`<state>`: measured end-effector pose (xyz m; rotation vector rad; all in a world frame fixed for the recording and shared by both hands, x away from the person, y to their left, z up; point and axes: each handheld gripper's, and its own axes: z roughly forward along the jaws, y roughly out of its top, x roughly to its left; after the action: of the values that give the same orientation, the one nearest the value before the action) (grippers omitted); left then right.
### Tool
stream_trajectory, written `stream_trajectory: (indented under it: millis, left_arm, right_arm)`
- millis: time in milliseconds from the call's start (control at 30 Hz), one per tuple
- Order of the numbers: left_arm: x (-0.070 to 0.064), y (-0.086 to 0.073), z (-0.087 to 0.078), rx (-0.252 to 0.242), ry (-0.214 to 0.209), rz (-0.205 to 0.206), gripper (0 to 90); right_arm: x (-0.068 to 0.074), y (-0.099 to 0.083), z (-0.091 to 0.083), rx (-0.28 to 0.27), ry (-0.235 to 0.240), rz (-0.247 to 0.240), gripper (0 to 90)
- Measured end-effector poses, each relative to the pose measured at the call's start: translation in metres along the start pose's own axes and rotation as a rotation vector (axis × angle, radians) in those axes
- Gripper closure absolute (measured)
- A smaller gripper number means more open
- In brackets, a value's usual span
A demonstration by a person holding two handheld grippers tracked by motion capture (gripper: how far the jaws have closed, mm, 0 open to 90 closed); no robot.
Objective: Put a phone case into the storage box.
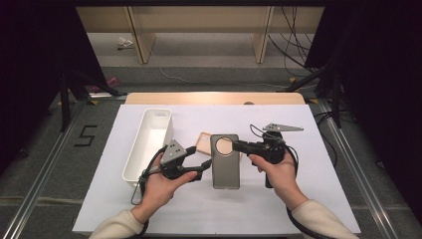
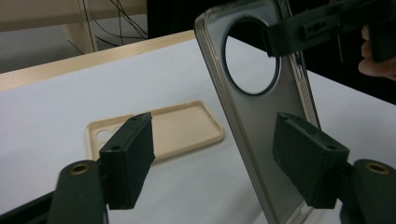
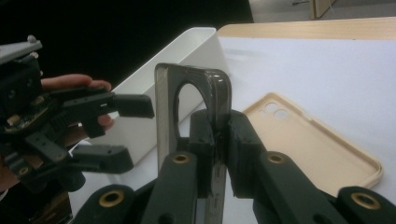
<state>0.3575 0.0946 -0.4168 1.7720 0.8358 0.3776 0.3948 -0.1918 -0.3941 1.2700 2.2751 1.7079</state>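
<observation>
Right tool [image 3: 217,135] clamped on grey phone case [image 3: 187,93] edge, held upright; left tool [image 2: 219,158] apart beside it.

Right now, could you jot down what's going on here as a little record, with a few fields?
Held item: grey translucent phone case with a round camera hole, lifted off the table
Right gripper: shut on the case's edge
Left gripper: open, jaws on either side of the case, not clamped
Lying flat: beige phone case, inside facing up
Container: white oblong plastic bin, at the left
Surface: white table
</observation>
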Motion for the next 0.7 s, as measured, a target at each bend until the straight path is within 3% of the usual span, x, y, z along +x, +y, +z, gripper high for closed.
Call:
stream_trajectory:
  millis: [267, 533, 700]
  left_arm:
    - [0.005, 0.012, 0.003, -0.014, 0.023, -0.036, 34.7]
    - [0.005, 0.018, 0.003, -0.034, -0.004, -0.074, 47.9]
    - [0.001, 0.023, 0.009, -0.033, 0.002, -0.102, 55.4]
  right_arm:
    - [0.002, -0.001, 0.002, 0.005, 0.004, -0.005, 82.0]
    - [0.004, -0.002, 0.004, 0.006, 0.004, -0.012, 82.0]
    - [0.005, -0.002, 0.005, 0.009, 0.004, -0.016, 82.0]
